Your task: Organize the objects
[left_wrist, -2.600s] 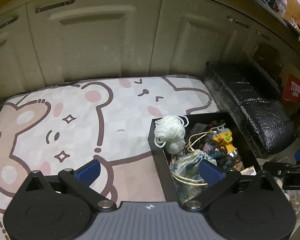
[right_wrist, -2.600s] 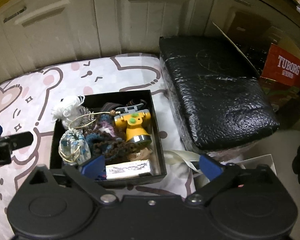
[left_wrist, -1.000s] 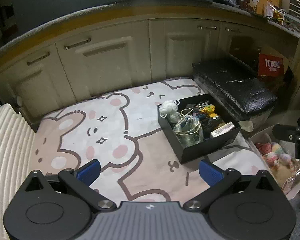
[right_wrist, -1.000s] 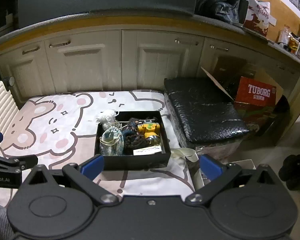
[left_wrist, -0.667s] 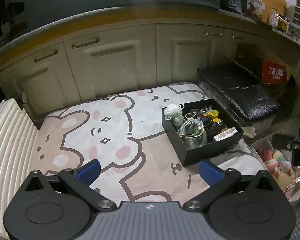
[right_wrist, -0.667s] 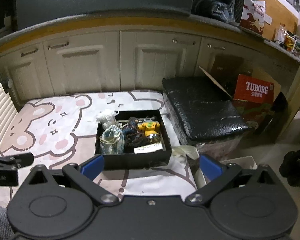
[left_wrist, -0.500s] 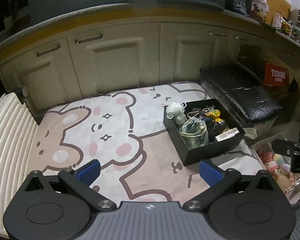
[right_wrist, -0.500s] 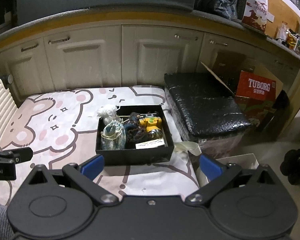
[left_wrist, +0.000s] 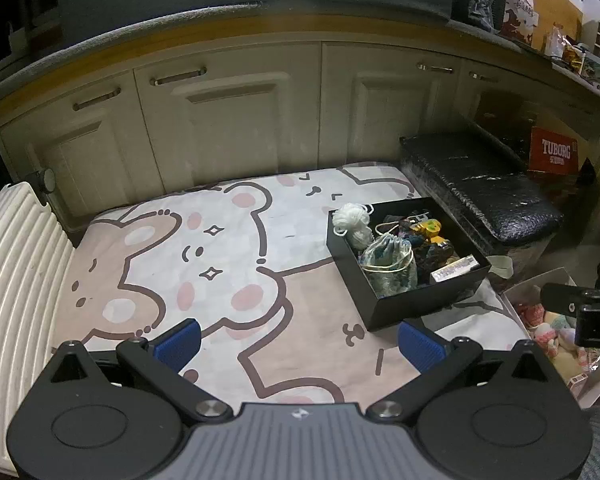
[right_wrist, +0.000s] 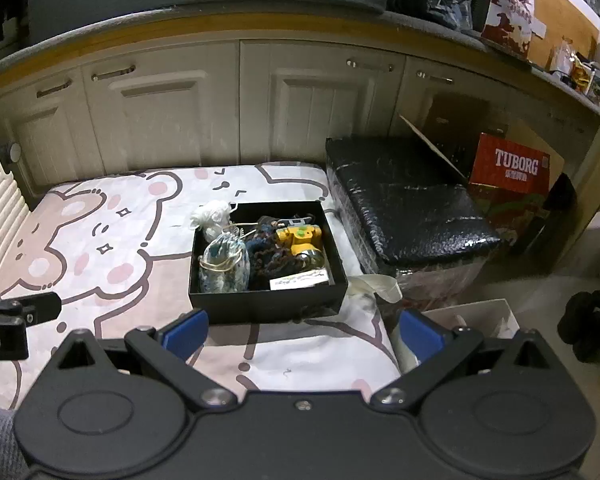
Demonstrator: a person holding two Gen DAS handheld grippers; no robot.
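A black box (right_wrist: 260, 300) sits on a mat with a big bear drawing (left_wrist: 220, 264), near the mat's right edge. The box has no lid on and it is full of small things. A ball of white yarn (right_wrist: 210, 216) is in the far left corner and pokes up over the rim. In front of it lies a see-through pouch with a blue pattern (right_wrist: 224, 264), tied with a pale string. A yellow toy with green spots (right_wrist: 300, 238) is on the far right side of the box. Between the pouch and the toy is a heap of dark blue and brown yarn (right_wrist: 274, 258). A white card with tiny writing (right_wrist: 300, 279) leans along the near wall.

The left gripper (left_wrist: 298, 340) is held up high over the near part of the mat. Its blue fingers (left_wrist: 178, 342) are spread wide apart and nothing is between them. The right gripper (right_wrist: 302, 330) is up high too, just in front of the box. Its fingers are spread wide as well, with nothing in them.

To the right of the mat is a black lumpy wrapped block (right_wrist: 408, 204). A red Tuborg box (right_wrist: 510, 170) stands behind it. Cream cupboard doors (right_wrist: 160, 116) run along the back. A white ribbed thing (left_wrist: 12, 300) lies along the left side of the mat. At the far right of the left view, a clear bin holds soft pastel toys (left_wrist: 552, 328)
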